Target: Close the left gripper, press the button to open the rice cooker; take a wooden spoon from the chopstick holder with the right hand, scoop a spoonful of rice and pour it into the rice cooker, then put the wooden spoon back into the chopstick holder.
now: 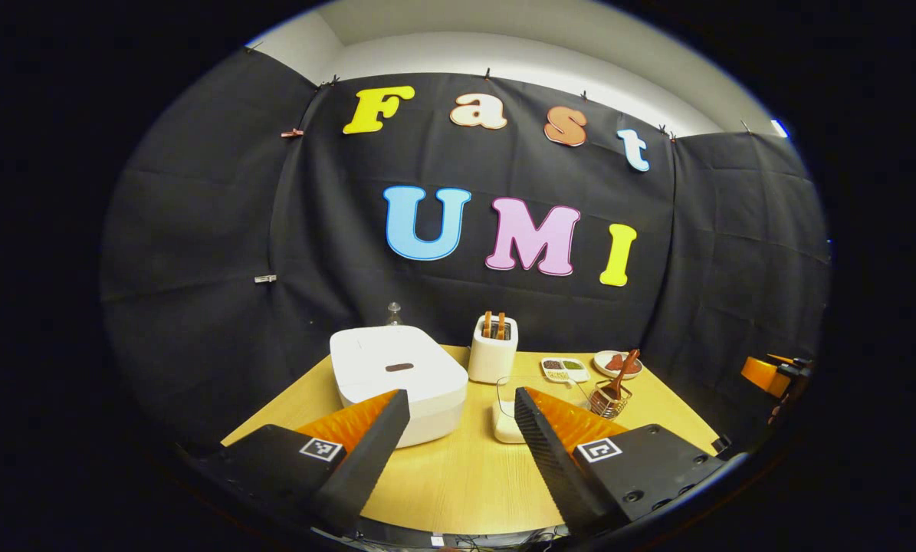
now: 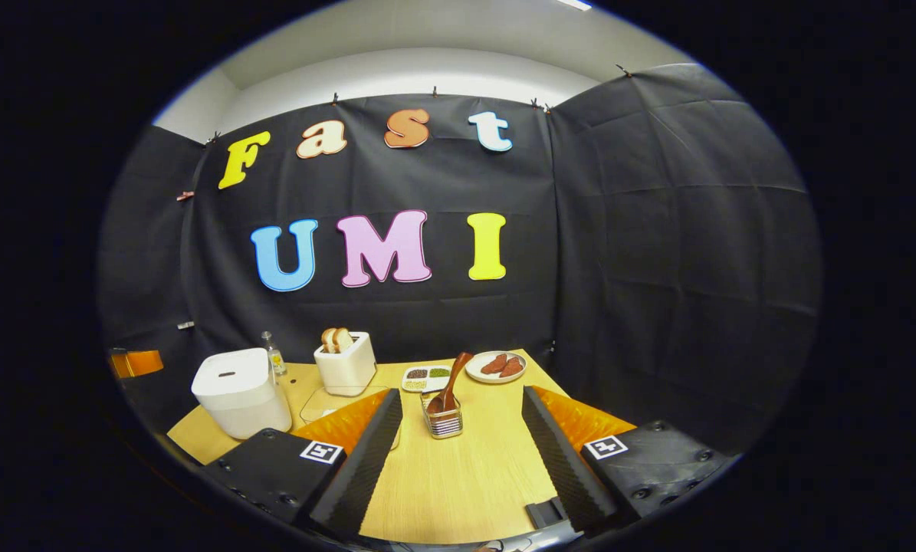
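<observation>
Both jaws are spread wide and hold nothing. Left gripper [image 1: 461, 418] hangs near the white rice cooker [image 1: 396, 368], whose lid is down, on the left of the wooden table [image 1: 458, 475]. Right gripper [image 2: 461, 418] faces the chopstick holder [image 2: 444, 422], and the wooden spoon [image 2: 450, 379] stands in it, tilted. Farther back are a toaster [image 2: 344, 364] and a plate [image 2: 496, 366].

Your white rice cooker [image 1: 398, 378] sits lid-shut on the table's left. Your wooden spoon [image 2: 448, 390] leans upright in the wire chopstick holder [image 2: 444, 422], mid-table.
</observation>
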Demonstrator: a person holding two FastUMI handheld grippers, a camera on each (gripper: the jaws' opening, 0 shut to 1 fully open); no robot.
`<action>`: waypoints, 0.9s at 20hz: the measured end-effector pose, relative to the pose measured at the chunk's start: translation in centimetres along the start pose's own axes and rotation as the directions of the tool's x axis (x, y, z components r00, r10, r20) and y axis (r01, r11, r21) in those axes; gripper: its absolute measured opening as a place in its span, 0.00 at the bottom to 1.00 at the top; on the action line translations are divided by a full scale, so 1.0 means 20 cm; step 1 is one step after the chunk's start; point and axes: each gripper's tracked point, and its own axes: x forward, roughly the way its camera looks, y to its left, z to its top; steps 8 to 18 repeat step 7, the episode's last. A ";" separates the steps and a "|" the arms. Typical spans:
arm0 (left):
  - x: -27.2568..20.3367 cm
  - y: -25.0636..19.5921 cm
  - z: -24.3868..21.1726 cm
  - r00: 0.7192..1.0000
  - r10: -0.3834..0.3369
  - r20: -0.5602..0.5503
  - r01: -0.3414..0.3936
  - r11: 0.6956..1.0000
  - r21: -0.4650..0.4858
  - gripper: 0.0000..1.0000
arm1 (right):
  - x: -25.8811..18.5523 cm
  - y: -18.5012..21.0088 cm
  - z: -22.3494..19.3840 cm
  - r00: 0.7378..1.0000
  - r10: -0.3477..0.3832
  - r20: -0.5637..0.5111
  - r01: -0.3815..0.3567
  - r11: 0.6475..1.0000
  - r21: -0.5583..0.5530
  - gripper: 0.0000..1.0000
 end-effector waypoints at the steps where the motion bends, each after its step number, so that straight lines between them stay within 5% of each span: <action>1: 0.00 0.01 -0.01 1.000 0.007 -0.007 -0.007 1.000 -0.002 0.95 | 0.01 0.02 0.00 1.000 0.007 -0.005 -0.007 1.000 0.007 0.98; 18: 0.03 0.02 0.08 0.999 -0.015 0.035 0.014 1.000 0.023 0.95 | 0.02 0.10 0.06 0.999 0.028 0.019 -0.028 1.000 0.010 0.98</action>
